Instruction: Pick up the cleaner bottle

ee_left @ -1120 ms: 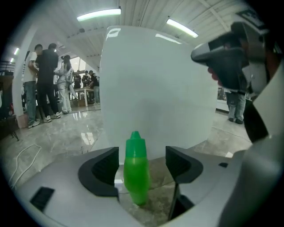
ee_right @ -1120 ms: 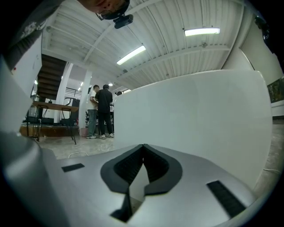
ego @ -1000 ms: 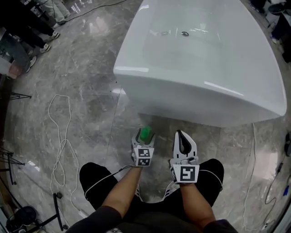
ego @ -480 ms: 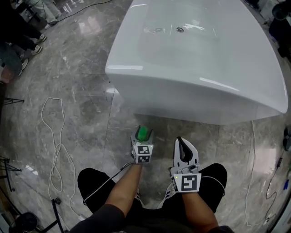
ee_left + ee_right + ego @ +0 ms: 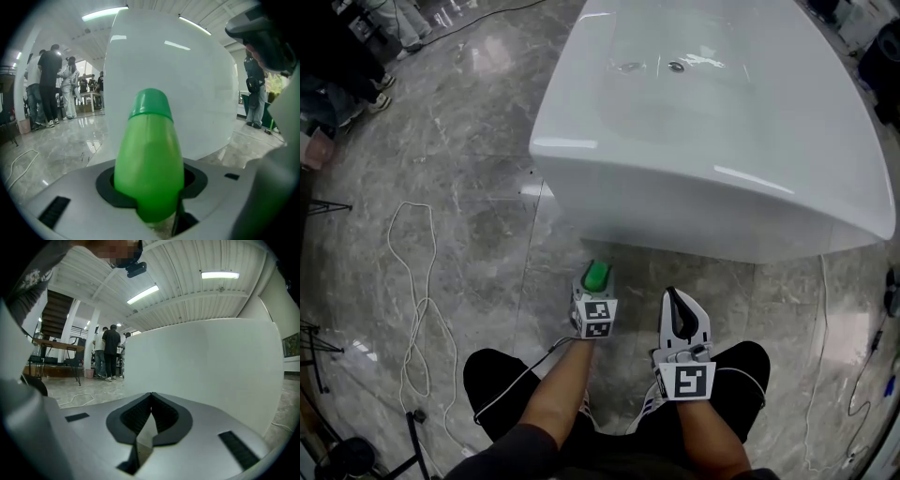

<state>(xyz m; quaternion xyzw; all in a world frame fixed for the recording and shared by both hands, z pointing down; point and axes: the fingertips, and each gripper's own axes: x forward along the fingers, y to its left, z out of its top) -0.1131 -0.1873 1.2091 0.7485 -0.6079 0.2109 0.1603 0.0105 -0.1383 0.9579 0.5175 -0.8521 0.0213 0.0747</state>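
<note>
The cleaner bottle (image 5: 597, 275) is green with a rounded cap and stands on the marble floor just in front of the white bathtub (image 5: 703, 197). In the left gripper view the bottle (image 5: 150, 154) fills the rounded recess between the jaws, upright against the tub wall (image 5: 187, 84). My left gripper (image 5: 597, 279) has its jaws closing round the bottle's upper body, and both pads touch it. To its right my right gripper (image 5: 674, 294) is held level with its jaws met at the tip (image 5: 151, 397) and nothing between them.
The tub (image 5: 211, 366) rises close ahead of both grippers. White cables (image 5: 412, 309) loop over the floor at the left, near a stand's legs (image 5: 319, 202). People (image 5: 337, 56) stand at the far left. My black-trousered knees (image 5: 502, 375) are right below the grippers.
The left gripper's jaws have drawn in round the green bottle after a small move forward and down. The right gripper has stayed where it was.
</note>
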